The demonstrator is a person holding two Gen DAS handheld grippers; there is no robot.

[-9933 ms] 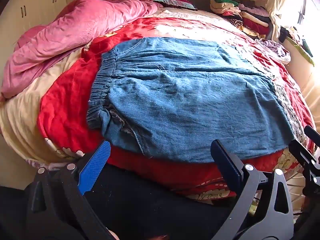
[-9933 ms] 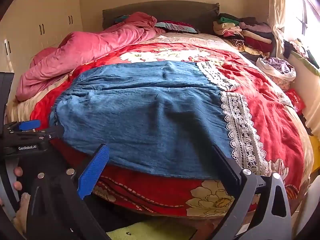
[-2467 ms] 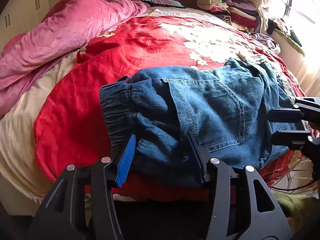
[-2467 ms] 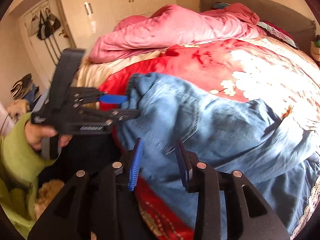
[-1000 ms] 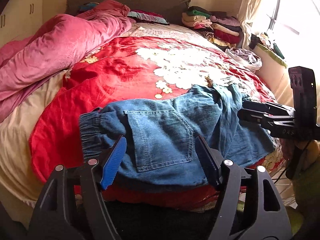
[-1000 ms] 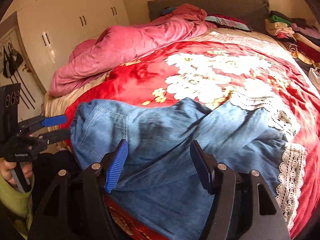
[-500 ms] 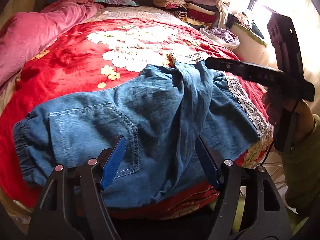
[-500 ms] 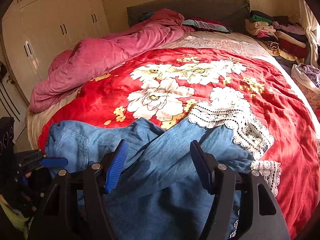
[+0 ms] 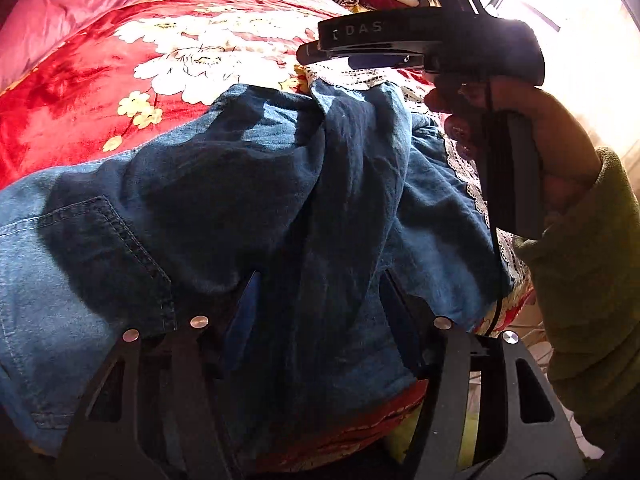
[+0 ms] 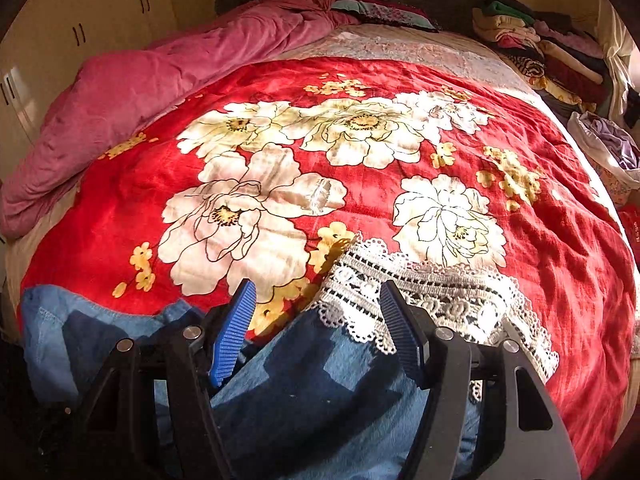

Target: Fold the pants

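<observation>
**Folding in progress: pants rumpled at bed edge, both grippers unloaded**

Lying crumpled at the near edge of the bed (image 10: pixel 560 248), the pants (image 9: pixel 248 200) are only part folded. One leg is thrown across the seat in a thick ridge, and the lace hem (image 10: pixel 424 300) points toward the headboard.

Left gripper (image 9: pixel 320 300): low over the middle ridge. Its jaws have just been closing, with denim bunched between them. The pads are in deep shadow, yet a gap shows on each side, so I judge no grip is made. Right gripper (image 10: pixel 320 320): jaws apart, poised above the lace hem, nothing clamped. From the left view the person's hand (image 9: pixel 532 140) carries it level above the far end of the pants.

Risks from here, as judgement only:
- The left jaws may shut on the ridge alone and catch one layer. Lifting would then drag the top leg off the lower one and undo the fold.
- The lace is loose and open-worked. A pad could snag it, or pinch lace without denim, and the hem would stretch rather than travel.
- The pants overhang the mattress edge. An uneven pull could slide them to the floor.
- The red blanket (image 10: pixel 360 80) is plush and may be pinched up with the cloth.
</observation>
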